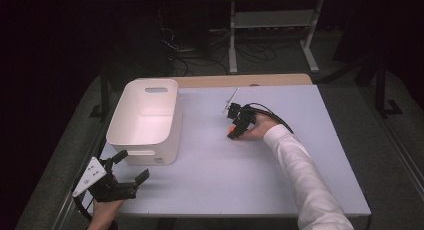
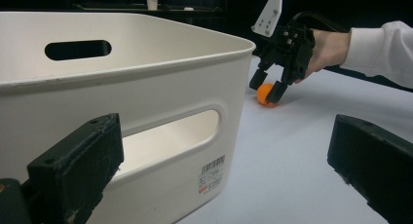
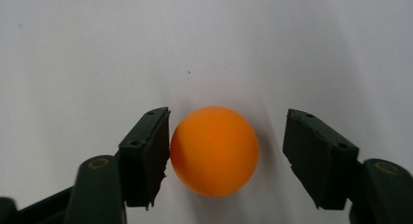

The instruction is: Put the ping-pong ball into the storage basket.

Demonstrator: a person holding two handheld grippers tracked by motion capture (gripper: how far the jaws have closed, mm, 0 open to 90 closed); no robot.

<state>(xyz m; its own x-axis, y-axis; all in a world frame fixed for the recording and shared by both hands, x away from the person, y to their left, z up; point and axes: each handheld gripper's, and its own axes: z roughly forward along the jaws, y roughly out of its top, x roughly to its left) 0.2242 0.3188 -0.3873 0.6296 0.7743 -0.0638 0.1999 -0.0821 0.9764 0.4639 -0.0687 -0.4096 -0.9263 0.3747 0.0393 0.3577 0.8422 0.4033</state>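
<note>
Two grippers on the desk [image 1: 280, 190], one ball in play.

High view: right gripper [image 1: 235, 126] sits mid-desk, right of the white bin [image 1: 145, 115], tipped down onto the orange ball [image 1: 230, 130], which rests on the desk surface. Forearm in a white sleeve [image 1: 305, 175] comes in diagonally from the near right, wrist bent so the tool points toward the bin side. Left gripper [image 1: 131, 167] is parked at the near left corner, just near of the bin, fingers spread wide with nothing between them; my read is it's idling clear of the work.

Left gripper view: looks level along the bin's near wall and its handle slot. Own fingers [image 2: 78, 170] stand far apart, empty. Beyond the bin's corner, the right gripper [image 2: 268, 86] straddles the ball [image 2: 264, 93], hand above and behind it, tool pitched steeply down.

Right gripper view: ball [image 3: 214, 150] sits between the fingers [image 3: 146, 153] on bare desk. Left finger is at or almost at the ball's side; right finger is apart, gap visible. So narrowed around it but not clamped on both sides. Ball is off-centre, toward the left finger — likely to get nudged right as the grip finishes. Empty bin nearby looks like the drop target.
</note>
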